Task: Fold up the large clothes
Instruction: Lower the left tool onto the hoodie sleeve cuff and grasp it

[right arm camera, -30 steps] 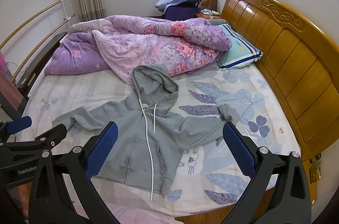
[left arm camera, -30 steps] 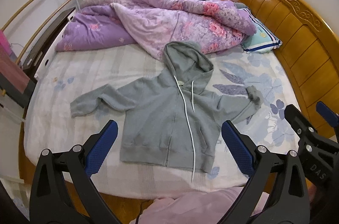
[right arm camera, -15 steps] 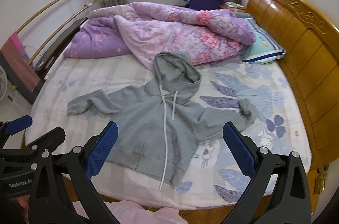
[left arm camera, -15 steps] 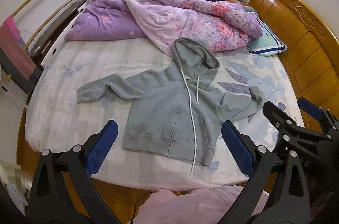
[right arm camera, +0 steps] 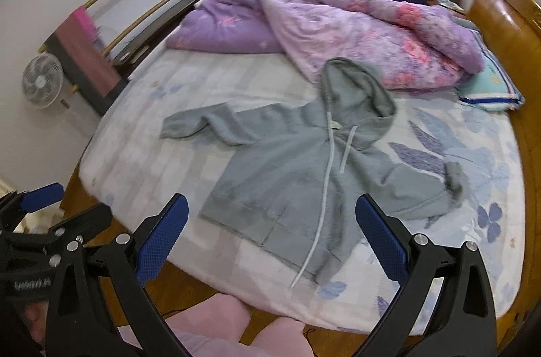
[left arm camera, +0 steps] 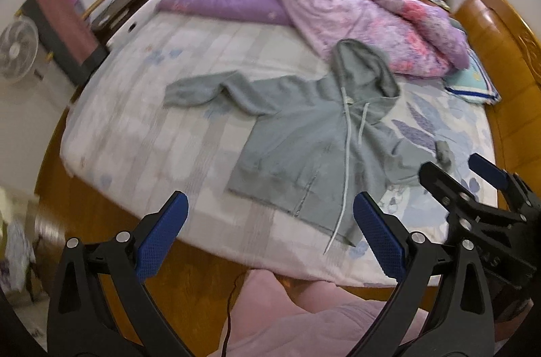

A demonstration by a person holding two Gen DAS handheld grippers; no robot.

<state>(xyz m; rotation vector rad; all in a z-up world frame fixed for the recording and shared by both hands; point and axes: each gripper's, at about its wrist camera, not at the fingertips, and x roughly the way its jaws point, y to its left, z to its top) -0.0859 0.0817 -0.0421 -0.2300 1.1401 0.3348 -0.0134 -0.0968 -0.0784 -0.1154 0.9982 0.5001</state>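
A grey zip-up hoodie [left arm camera: 304, 140] [right arm camera: 287, 174] lies flat and face up on the bed, sleeves spread to both sides, hood toward the purple quilt. My left gripper [left arm camera: 270, 232] hangs open in front of the bed's near edge, below the hoodie's hem, holding nothing. My right gripper [right arm camera: 272, 235] is also open and empty, just short of the hem. In the left wrist view the right gripper [left arm camera: 473, 177] shows at the right, near the hoodie's right cuff [left arm camera: 444, 152]. The left gripper [right arm camera: 44, 205] appears at the left edge of the right wrist view.
A crumpled purple floral quilt [right arm camera: 338, 29] fills the far side of the bed [right arm camera: 142, 161]. A pillow [right arm camera: 490, 86] lies by the wooden headboard [right arm camera: 507, 19]. A fan [right arm camera: 42, 81] stands on the floor at left. A person's pink-clad legs [left arm camera: 304, 316] are below.
Both cameras have swung left and tilted, so the hoodie now sits further right and the fan has come into view. Both grippers stay open and empty.
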